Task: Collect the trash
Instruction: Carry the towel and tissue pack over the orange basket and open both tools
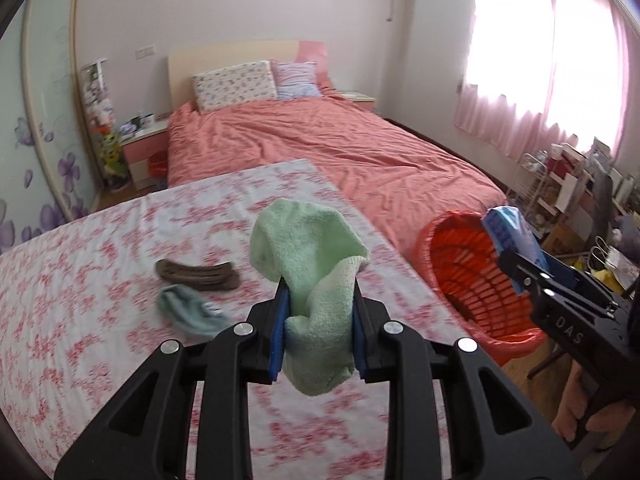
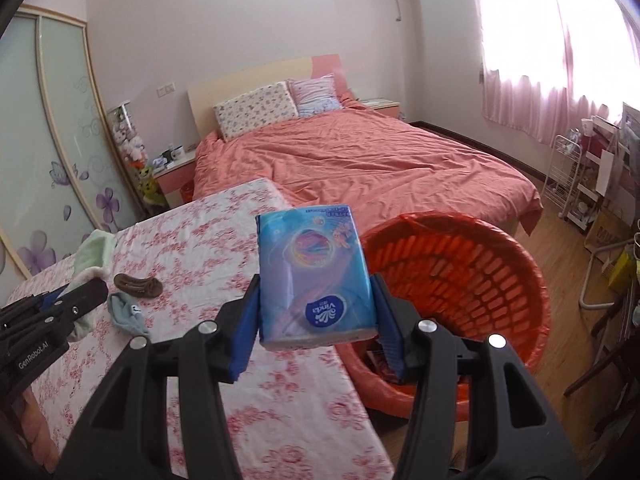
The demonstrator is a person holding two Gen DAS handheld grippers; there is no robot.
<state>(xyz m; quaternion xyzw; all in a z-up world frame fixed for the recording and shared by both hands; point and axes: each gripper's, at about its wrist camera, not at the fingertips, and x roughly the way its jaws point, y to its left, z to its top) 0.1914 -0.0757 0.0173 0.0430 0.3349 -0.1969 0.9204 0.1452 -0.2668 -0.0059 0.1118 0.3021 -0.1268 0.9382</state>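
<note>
Left tool (image 1: 320, 300): clamped on a light green cloth (image 1: 316, 276), blue pads (image 1: 280, 320) pressed into its sides, the cloth bunched above the fingertips and drooping below them. Raised over the table (image 1: 100, 320), which wears a white cover printed with red flowers. Ahead and to the left of this tool, lying on the cover: a dark brown sock (image 1: 198, 274) and, just nearer, a pale blue-grey sock (image 1: 188, 312), the two close together, whether touching not clear. To the right of this tool, off the table edge: an orange slatted basket (image 1: 452, 252) lined with an orange bag.

Right tool (image 2: 316, 312): closed on a blue tissue pack (image 2: 316, 276), gripped at both sides near its lower end, logo upside down, pack held upright. Held near the table's right edge, with the basket (image 2: 480, 264) just ahead and to the right; some dark red item low inside the basket, too hidden to name. In the left wrist view, the same pack (image 1: 512, 236) seen over the basket's near rim, in the right tool (image 1: 516, 268). To the far left of the right tool: the left tool (image 2: 86, 294) with the green cloth (image 2: 94, 252), and the two socks (image 2: 138, 285) (image 2: 126, 312) beyond it.

Beyond both tools: a bed (image 1: 340, 152) under a salmon duvet.
</note>
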